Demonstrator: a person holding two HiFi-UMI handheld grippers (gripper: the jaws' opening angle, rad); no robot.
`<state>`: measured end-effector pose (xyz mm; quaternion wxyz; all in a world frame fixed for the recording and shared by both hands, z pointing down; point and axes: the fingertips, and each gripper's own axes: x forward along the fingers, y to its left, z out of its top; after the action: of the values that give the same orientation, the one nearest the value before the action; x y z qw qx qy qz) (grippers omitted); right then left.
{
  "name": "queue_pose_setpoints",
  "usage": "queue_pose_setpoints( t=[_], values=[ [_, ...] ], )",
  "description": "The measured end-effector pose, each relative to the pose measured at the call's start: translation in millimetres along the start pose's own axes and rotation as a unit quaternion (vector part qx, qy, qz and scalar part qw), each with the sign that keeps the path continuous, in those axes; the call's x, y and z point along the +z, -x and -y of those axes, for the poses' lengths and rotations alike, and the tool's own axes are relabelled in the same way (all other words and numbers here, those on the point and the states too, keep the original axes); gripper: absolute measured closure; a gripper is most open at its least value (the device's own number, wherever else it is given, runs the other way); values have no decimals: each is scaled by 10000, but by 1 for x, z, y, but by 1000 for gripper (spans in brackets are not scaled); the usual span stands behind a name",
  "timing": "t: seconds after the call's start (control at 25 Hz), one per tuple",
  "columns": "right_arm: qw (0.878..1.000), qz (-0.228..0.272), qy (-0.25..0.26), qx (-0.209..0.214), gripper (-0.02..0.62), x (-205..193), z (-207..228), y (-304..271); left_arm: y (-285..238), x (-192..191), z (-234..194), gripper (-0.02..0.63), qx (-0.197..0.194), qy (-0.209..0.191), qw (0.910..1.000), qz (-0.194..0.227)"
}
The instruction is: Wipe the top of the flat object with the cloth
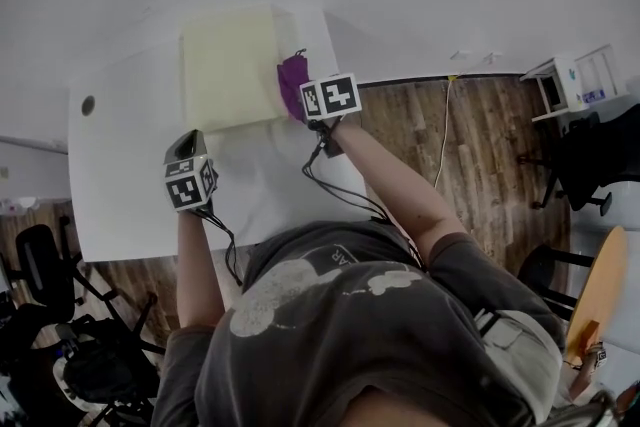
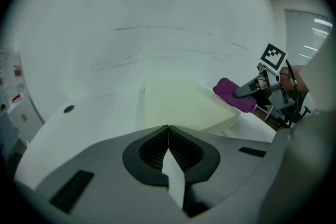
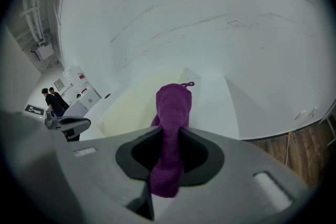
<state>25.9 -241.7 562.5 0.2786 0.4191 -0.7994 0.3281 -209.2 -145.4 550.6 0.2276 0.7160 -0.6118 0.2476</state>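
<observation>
one white table (image 1: pixel 130 195); on it, one pale yellow flat board (image 1: pixel 228 65) and one purple cloth (image 1: pixel 293 83); above it, two grippers, left gripper (image 1: pixel 186 143) and right gripper (image 1: pixel 305 111); beside it, two black office chairs (image 1: pixel 40 260) (image 1: pixel 588 165).

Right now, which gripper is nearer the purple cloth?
Right. The right gripper is shut on the purple cloth at the right edge of the yellow pad; the left gripper, shut and empty, sits apart, by the pad's near left corner.

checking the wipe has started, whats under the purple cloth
The cloth, clamped in the right gripper, lies over the right edge of the pale yellow flat object on the white table. The strip beneath it is covered, so contact cannot be confirmed.
</observation>
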Motion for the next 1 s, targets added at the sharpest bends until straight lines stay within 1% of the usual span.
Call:
queue_pose_setpoints(
  t=[0.44,0.56,0.68,0.76,0.92,1.0],
  values=[
    [9970,107,415,638,522,4,16,32,24,7,64,609,388,230,9989,140],
    [9950,77,558,822,522,4,23,38,28,13,82,609,527,317,9979,215],
    [9922,-44,700,1029,522,-2,28,44,39,16,98,609,754,409,9959,296],
    [9896,-133,867,1144,522,-8,30,49,50,14,107,609,941,543,9934,356],
    [9808,-301,1438,1286,522,-21,35,56,73,2,131,609,1249,826,9879,411],
    [9763,-353,1594,1421,522,-28,31,58,86,-7,140,609,1378,960,9850,398]
  ],
)
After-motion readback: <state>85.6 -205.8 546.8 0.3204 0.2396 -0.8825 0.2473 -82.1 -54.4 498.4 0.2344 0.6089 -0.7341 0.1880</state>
